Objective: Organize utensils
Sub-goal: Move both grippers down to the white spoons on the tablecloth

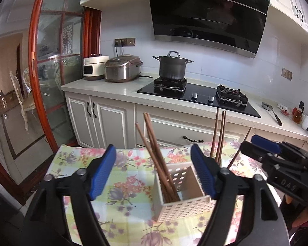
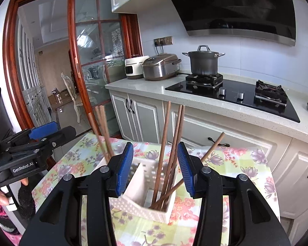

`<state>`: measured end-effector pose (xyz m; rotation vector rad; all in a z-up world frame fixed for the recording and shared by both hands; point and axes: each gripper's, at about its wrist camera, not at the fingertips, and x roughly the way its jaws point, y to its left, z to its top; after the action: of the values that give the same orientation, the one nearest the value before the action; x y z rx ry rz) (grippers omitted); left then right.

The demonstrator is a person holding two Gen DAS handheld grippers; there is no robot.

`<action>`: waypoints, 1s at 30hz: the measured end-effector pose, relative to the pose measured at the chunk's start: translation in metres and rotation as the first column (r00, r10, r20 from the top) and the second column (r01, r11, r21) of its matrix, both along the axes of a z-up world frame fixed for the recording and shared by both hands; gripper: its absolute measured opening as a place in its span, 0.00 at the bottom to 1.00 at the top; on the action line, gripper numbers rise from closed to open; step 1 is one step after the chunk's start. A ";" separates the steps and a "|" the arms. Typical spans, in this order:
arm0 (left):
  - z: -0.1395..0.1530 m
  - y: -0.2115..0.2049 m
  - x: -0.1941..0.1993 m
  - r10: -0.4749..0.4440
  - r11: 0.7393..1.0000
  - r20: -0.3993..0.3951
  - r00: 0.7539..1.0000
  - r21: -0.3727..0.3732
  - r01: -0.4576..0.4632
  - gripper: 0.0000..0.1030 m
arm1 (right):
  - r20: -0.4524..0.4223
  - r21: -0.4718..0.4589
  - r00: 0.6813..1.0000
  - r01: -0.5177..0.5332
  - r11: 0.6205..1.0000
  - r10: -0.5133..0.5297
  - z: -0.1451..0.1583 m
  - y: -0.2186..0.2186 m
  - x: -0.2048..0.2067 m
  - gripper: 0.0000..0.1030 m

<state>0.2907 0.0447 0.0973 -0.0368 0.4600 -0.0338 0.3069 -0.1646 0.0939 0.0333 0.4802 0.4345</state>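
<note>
A white perforated utensil holder (image 1: 182,205) with two compartments stands on a floral tablecloth (image 1: 125,186). Brown wooden chopsticks (image 1: 154,145) lean in its left compartment, and more chopsticks (image 1: 220,135) stand in the right one. My left gripper (image 1: 154,172) is open and empty, just above and in front of the holder. In the right wrist view the holder (image 2: 145,203) is below my right gripper (image 2: 156,170), which is open and empty, with several chopsticks (image 2: 170,153) rising between its fingers. The right gripper also shows in the left wrist view (image 1: 277,160).
A kitchen counter (image 1: 113,86) runs behind the table, with a black stove (image 1: 197,98), a grey pot (image 1: 172,65) and two cookers (image 1: 121,67). White cabinets (image 1: 104,119) stand below. A wood-framed glass door (image 1: 51,71) is at the left.
</note>
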 end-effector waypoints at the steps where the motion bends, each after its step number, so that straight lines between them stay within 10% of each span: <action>1: -0.001 0.002 -0.009 0.010 1.000 0.012 1.000 0.010 -0.010 0.82 | 0.007 -0.004 1.000 -0.002 1.000 0.002 0.000 -0.001 -0.007 0.43; 14: -0.042 0.000 -0.114 0.022 0.995 0.044 0.999 0.100 -0.026 0.95 | 0.022 -0.008 1.000 -0.002 1.000 0.002 -0.033 -0.017 -0.105 0.53; 30: -0.145 -0.009 -0.145 0.076 0.993 -0.128 0.989 0.102 -0.064 0.95 | -0.230 0.013 0.972 0.041 0.999 -0.037 -0.139 -0.010 -0.123 0.54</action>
<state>0.1453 0.0360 -0.0474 0.0410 0.5915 0.0605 0.1834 -0.1750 -0.0448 0.1107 0.7031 0.3981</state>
